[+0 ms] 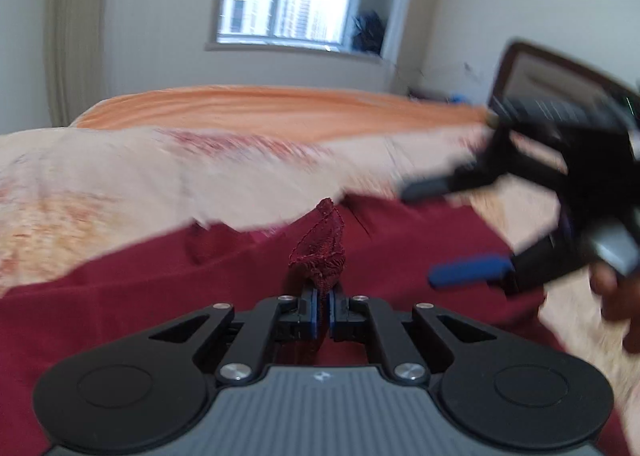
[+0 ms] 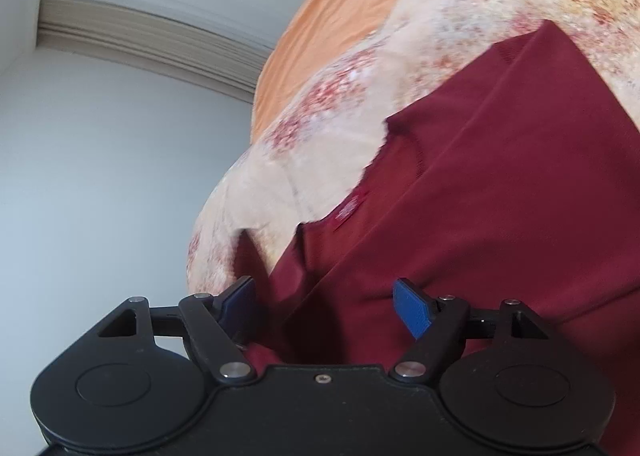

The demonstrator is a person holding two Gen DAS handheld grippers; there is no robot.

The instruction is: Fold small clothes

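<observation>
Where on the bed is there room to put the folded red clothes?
Bare room: the floral quilt between the dark red garment and the orange sheet. Crowded: the near side, where the left gripper pinches the garment and the right gripper hangs open.

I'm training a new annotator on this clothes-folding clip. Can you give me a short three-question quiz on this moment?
1. True or false: the left claw is shut on a bunched bit of the maroon garment.
2. In the left wrist view, the right claw is: A) shut on the garment, B) open above the garment, C) out of view.
3. What does the garment lie on?

Key
1. True: the fabric stands pinched between its blue pads.
2. B: its fingers stand apart over the cloth, and its own view shows nothing pressed between the pads.
3. A floral bedspread, with an orange sheet beyond it.
</observation>
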